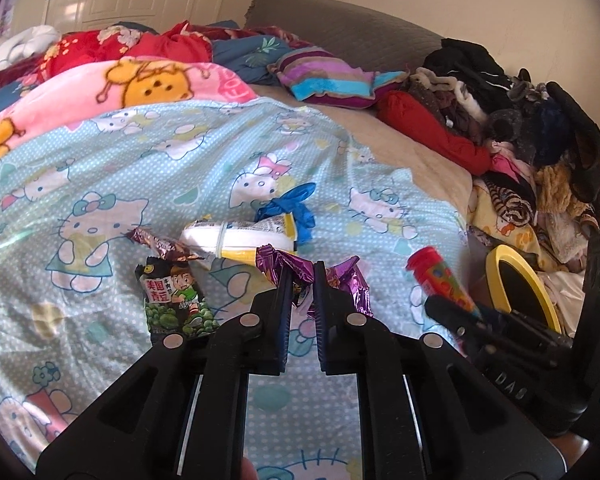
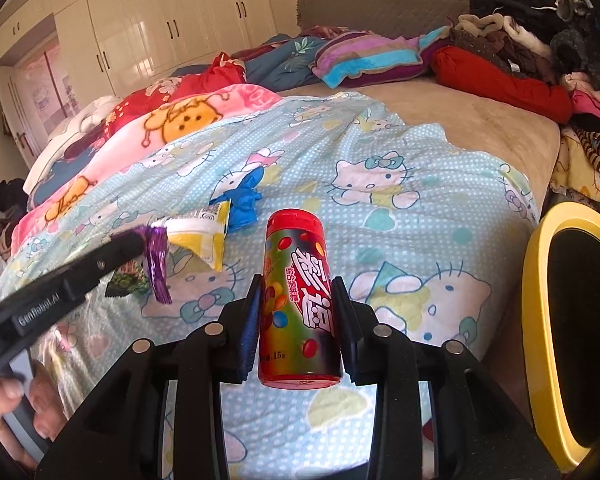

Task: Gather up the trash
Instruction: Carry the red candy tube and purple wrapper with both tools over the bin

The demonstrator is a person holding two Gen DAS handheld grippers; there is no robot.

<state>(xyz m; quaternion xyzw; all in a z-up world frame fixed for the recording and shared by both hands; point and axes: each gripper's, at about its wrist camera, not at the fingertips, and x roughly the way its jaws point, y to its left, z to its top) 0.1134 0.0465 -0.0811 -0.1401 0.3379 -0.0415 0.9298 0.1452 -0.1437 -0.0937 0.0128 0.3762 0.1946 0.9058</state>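
The left tool (image 1: pixel 303 270) is pinching a crinkled purple foil wrapper (image 1: pixel 296 270), its jaws nearly together, and holding it above the Hello Kitty bedspread (image 1: pixel 120 184). The right tool (image 2: pixel 298 312) is gripping a red candy tube (image 2: pixel 298 300) upright between its pads, jaws part-way apart around it. Lying on the bedspread just beyond the wrapper are a green pea snack packet (image 1: pixel 176 300), a brown wrapper (image 1: pixel 160 244), a white and yellow packet (image 1: pixel 240 236) and a crumpled blue glove (image 1: pixel 296 208). A yellow-rimmed bin (image 2: pixel 540 320) is standing beside the bed at the right.
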